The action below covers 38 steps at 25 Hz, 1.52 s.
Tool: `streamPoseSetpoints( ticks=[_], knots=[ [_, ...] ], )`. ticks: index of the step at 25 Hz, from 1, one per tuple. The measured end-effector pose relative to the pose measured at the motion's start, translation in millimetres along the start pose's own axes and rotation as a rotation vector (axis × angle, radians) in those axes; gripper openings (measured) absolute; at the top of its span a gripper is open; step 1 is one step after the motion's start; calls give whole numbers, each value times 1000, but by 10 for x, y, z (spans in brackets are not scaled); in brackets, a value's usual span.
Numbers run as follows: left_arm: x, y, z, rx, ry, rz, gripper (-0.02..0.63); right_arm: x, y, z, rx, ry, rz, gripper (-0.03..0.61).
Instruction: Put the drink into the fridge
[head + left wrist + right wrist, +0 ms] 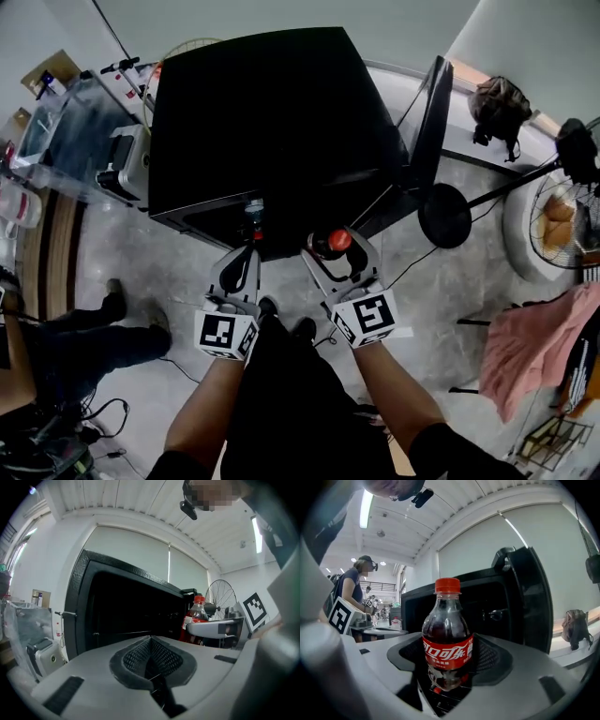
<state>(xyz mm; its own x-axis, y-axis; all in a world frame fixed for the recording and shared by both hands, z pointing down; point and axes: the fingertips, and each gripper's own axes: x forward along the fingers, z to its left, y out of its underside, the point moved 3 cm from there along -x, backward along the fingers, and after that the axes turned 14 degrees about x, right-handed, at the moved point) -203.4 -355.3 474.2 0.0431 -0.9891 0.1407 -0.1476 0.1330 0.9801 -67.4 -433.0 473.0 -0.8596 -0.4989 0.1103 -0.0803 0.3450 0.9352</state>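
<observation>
Right tool [449,677] gripping a cola bottle [447,634], red cap, red label, dark drink showing through clear plastic, before the open black fridge [262,122], left tool [151,665] sitting clenched, empty.

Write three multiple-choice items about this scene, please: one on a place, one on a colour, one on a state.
1. Where is the cola bottle?
A. Between the jaws of the right gripper
B. Lying on the floor
C. Standing on a table

2. What colour is the bottle's cap?
A. Blue
B. Red
C. White

3. How do the jaws of the left gripper stand?
A. Closed on a can
B. Wide apart
C. Together, with nothing between them

Answers:
1 A: the right gripper view shows the bottle upright between that gripper's pads.
2 B: the cap is plainly red in the right gripper view and the head view.
3 C: the left gripper view shows the two pads meeting, with no object there.
</observation>
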Motion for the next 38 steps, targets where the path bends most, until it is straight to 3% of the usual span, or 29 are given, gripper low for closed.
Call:
streamPoseSetpoints(
  ticks=[7, 12, 21, 38],
  knots=[
    [349, 401, 118, -28, -59, -16, 14, 379, 374, -229, -11, -7, 3, 321],
    [552, 727, 273, -59, -107, 11, 14, 687, 597, -459, 6, 37, 2, 321],
    [888, 1146, 355, -72, -112, 15, 14, 1145, 928, -642, -10, 52, 28, 321],
    [1237, 1359, 452, -65, -92, 17, 14, 1787, 1353, -959, -50, 92, 103, 322]
  ],
)
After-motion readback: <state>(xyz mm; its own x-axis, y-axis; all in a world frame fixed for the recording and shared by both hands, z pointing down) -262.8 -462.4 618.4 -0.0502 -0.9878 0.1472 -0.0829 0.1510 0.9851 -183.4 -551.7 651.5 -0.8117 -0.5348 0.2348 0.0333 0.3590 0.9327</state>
